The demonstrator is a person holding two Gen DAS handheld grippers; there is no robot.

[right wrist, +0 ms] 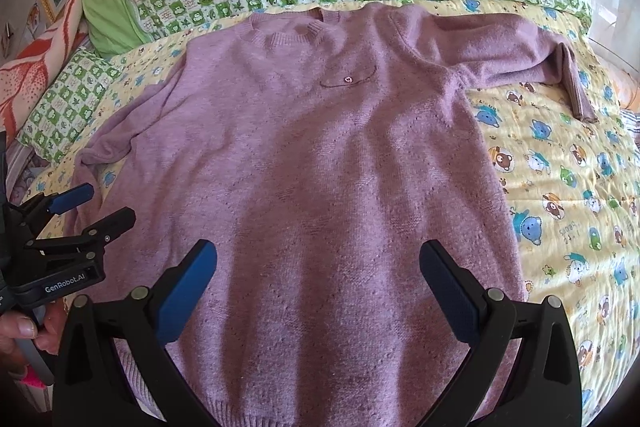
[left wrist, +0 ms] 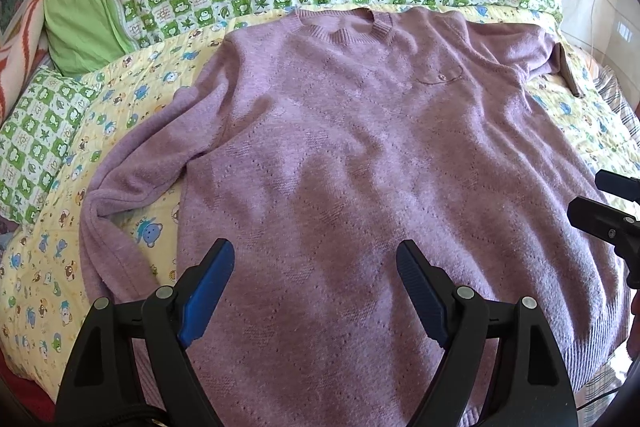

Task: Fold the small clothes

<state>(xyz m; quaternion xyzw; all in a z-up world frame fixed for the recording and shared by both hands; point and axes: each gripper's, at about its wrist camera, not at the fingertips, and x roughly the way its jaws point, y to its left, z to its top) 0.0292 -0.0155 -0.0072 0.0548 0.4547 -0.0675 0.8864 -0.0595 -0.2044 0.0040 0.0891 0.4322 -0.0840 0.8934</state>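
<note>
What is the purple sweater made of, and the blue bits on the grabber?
The purple sweater looks like soft fuzzy knit, probably wool or acrylic: ribbed collar, tiny patterned holes. The right gripper's blue pads look like matte ridged rubber or plastic.

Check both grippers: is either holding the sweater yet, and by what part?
Nothing is held. The left gripper and right gripper both hover open above the lower body of the purple sweater, which lies flat on the bed quilt.

A mauve knit sweater (left wrist: 340, 155) is lying flat and face up, hem nearest the left tool (left wrist: 316, 291), neckline farthest ahead, one sleeve bending back on its left, the other stretching away right.
</note>
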